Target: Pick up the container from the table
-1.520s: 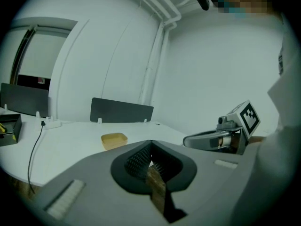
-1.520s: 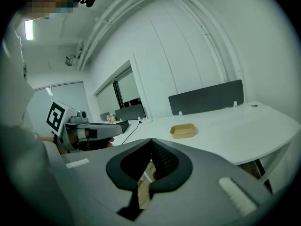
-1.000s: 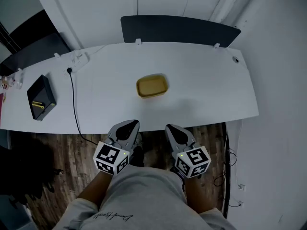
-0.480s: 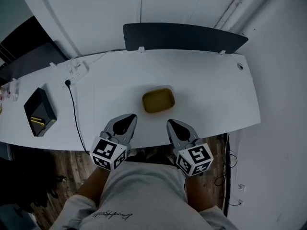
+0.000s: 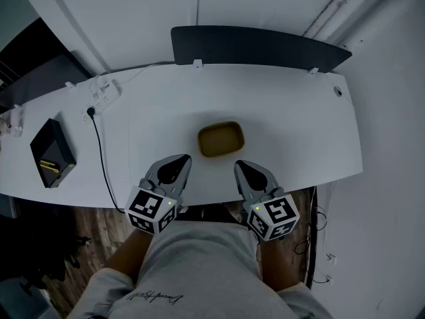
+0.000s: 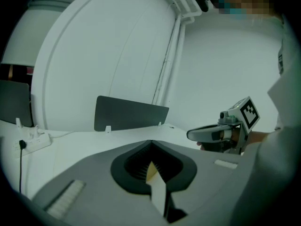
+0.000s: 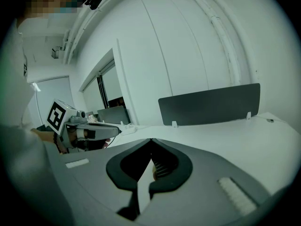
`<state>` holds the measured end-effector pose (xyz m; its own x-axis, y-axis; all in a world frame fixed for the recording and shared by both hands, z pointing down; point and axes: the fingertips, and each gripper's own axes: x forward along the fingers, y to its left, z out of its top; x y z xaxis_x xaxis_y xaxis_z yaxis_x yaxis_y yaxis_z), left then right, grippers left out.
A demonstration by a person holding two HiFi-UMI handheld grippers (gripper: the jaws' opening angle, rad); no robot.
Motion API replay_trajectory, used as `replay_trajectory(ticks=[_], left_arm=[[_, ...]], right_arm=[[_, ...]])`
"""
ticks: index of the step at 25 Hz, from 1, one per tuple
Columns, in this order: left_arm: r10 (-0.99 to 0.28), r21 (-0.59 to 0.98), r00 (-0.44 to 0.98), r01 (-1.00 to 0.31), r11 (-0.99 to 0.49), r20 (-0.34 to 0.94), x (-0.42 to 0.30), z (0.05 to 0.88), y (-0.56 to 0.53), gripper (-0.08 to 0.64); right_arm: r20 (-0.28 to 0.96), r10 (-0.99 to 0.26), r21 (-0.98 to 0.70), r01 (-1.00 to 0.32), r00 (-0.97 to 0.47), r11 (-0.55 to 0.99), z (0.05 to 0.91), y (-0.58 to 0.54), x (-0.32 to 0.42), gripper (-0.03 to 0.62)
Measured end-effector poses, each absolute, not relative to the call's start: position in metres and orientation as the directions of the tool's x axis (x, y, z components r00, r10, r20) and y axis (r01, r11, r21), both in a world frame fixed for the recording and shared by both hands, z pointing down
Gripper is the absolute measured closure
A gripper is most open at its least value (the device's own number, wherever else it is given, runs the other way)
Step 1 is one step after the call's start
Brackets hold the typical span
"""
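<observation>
Two pairs of tongs, both mine, hover over the near edge of the table (image 5: 292, 131). The left tongs (image 5: 179, 161) have their jaws pressed together on nothing, as their own view shows, and the right tongs (image 5: 240, 166) are likewise closed and empty. Only the head view shows the yellow container (image 5: 220, 139) plainly. It lies flat on the table just ahead of both tips, between their lines, touching neither. That view also shows a black box (image 5: 52, 153) and a black cable (image 5: 99, 145) well off to the left of the left tongs. The left gripper view catches the right tongs side-on beside me. Both gripper views show the dark panel (image 5: 259, 47) standing upright at the table's far edge.
</observation>
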<state>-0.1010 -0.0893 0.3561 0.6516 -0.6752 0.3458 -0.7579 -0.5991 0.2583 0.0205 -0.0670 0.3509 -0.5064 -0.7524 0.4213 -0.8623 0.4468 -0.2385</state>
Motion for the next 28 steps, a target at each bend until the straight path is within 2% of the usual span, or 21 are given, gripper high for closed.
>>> replay_trajectory(ticks=[28], left_arm=[[-0.641,0.307,0.579,-0.814,-0.494,0.504,-0.08,0.443,-0.124,0.557]], right_arm=[[0.501,-0.681,-0.255,-0.843,-0.534,0.474,0.408,-0.108,0.058,0.578]])
